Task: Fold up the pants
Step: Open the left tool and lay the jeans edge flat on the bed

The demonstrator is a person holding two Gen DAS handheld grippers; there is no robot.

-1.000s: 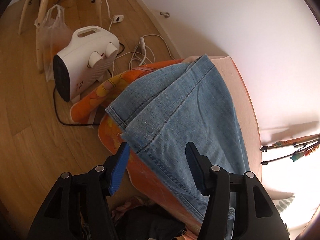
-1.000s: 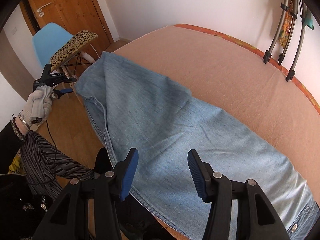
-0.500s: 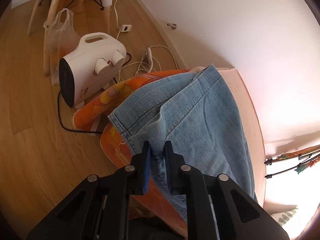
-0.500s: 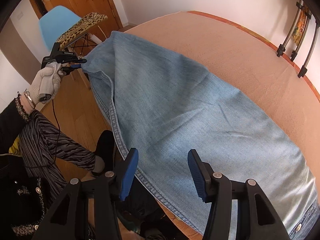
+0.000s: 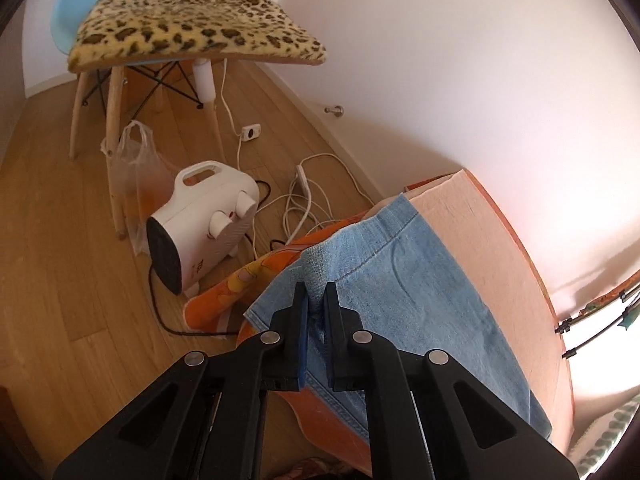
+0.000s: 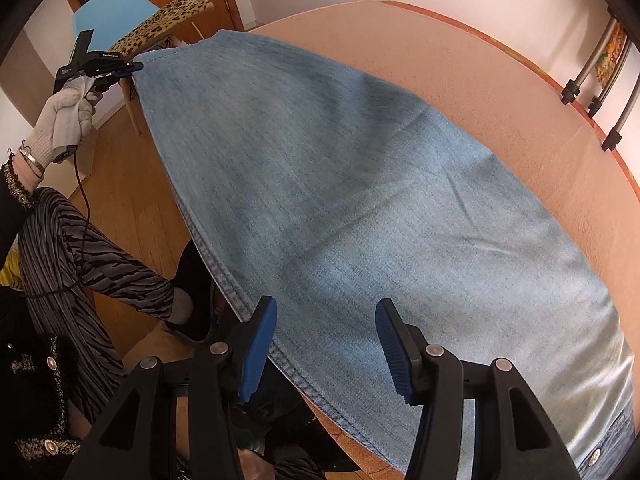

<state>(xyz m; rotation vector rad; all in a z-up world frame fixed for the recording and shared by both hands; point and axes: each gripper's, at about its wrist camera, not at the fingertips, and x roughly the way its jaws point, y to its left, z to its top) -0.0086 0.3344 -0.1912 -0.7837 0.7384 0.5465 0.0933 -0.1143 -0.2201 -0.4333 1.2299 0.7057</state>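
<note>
left gripper (image 5: 315, 304) pinches the jeans (image 6: 360, 200) hem; right gripper (image 6: 326, 344) hovers spread above them.

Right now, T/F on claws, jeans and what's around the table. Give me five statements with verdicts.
1. The left claw is shut on the hem end of the jeans. True.
2. The right claw has denim pinched between its pads. False: its jaws stand apart above the jeans' near seam, gripping nothing.
3. The jeans lie on the peach-covered table, with their near edge hanging over its rim. True.
4. The white fan heater sits on the chair cushion. False: it stands on the wood floor, beside the chair legs.
5. The leopard-print cushion lies on the table next to the jeans. False: it rests on the blue chair.
</note>
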